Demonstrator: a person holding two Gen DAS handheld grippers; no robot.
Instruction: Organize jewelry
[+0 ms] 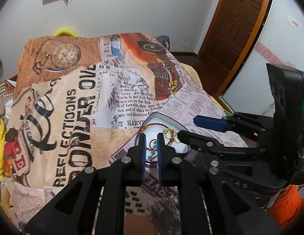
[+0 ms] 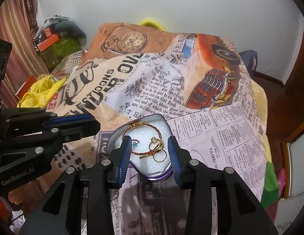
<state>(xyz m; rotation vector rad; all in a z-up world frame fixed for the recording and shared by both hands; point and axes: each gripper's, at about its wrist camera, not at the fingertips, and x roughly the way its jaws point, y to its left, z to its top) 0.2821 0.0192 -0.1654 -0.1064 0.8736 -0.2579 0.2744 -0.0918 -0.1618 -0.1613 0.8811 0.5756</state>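
Observation:
A purple tin box (image 2: 157,176) lined with white foam lies on the printed blanket; it also shows in the left wrist view (image 1: 163,117). In it lie a red-gold bangle (image 2: 144,126), gold rings (image 2: 159,156) and a blue-bead piece (image 2: 134,144). My right gripper (image 2: 150,156) is open, its fingers straddling the box just above the jewelry. My left gripper (image 1: 151,152) hovers over the box's near edge with its jaws nearly closed and nothing between them; the blue beads (image 1: 153,148) show through the gap. It appears shut in the right wrist view (image 2: 93,125), left of the box.
The blanket (image 2: 220,137) covers a bed. Yellow clothes (image 2: 40,92) and boxes (image 2: 48,41) are piled at the left by a curtain. A wooden door (image 1: 240,29) stands at the right. The bed edge drops off at the right.

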